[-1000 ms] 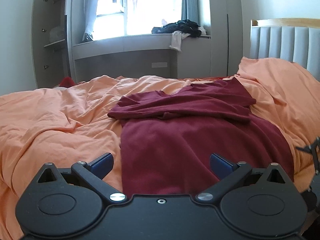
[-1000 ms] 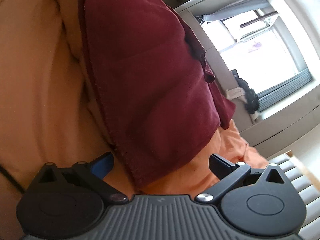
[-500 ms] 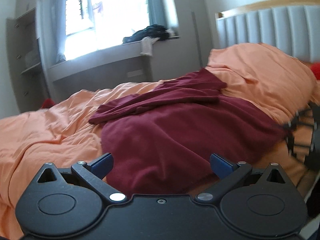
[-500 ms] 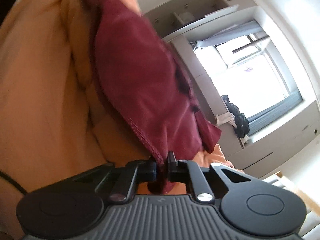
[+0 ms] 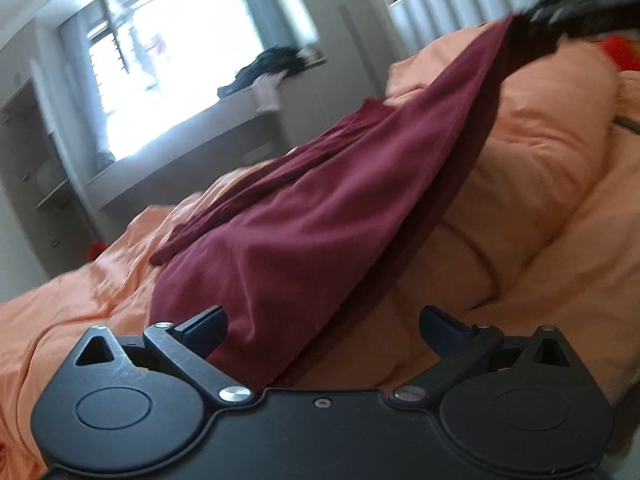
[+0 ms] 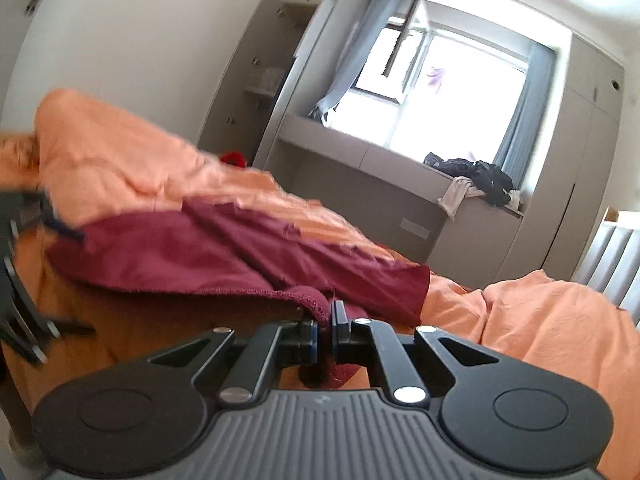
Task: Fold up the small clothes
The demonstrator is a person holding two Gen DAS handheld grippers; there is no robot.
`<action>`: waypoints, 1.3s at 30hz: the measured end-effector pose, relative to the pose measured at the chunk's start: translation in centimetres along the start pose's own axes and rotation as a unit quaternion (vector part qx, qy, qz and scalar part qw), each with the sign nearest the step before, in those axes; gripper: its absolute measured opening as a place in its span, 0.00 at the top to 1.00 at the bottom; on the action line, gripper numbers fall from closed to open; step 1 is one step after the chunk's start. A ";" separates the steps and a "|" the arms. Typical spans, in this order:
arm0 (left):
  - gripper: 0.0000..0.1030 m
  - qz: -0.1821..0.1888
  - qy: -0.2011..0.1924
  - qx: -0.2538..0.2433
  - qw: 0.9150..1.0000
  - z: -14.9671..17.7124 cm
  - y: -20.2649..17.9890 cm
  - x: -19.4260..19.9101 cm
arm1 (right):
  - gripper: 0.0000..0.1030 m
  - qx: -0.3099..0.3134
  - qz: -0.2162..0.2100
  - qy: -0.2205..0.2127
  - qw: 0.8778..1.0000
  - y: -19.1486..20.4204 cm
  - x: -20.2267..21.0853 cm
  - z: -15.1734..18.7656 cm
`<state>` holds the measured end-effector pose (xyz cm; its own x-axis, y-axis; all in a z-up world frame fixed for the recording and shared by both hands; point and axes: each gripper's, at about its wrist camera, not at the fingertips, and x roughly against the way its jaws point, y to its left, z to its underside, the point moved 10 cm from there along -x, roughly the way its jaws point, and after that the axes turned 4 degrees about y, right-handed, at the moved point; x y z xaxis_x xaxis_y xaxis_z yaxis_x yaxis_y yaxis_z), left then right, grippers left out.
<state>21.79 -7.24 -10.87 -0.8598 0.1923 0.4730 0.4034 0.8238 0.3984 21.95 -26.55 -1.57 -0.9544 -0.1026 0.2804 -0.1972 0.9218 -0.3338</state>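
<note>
A: Where's the maroon shirt (image 5: 320, 216)?

B: On the orange duvet (image 5: 540, 184), its length running toward the window (image 6: 440, 80). The right gripper (image 6: 325, 330) pinches its stitched hem corner, lifted.

A: The left gripper (image 5: 322, 330)?

B: Spread wide, holding nothing; the near corner lies between its fingers, probably untouched. Soft, limp knit.

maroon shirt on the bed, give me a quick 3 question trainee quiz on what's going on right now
1. True or false: the right gripper is shut on the hem of the maroon shirt.
2. The left gripper is: A) open, B) shut on the shirt, C) out of view.
3. What does the shirt lie on?

Key: 1 true; 2 A; 3 the orange duvet.
</note>
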 end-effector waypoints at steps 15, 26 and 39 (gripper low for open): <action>0.94 -0.125 0.037 0.033 0.991 1.7 7.7 0.9 | 0.94 -0.020 0.030 -0.024 0.999 -0.6 1.5 1.2; 0.95 -0.144 -0.092 0.104 0.980 -3.8 10.4 10.2 | 0.95 -0.038 0.074 -0.092 0.992 -0.8 7.6 0.5; 0.95 -0.083 -0.166 0.138 0.973 -9.2 10.1 23.7 | 0.95 -0.026 0.105 -0.162 0.981 -0.9 20.2 -3.3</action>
<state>8.39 0.75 11.54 -0.9782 0.1684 0.1211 0.1901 0.9614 0.1988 3.58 -28.22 7.31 -0.9956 -0.0144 -0.0928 0.0146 0.9523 -0.3050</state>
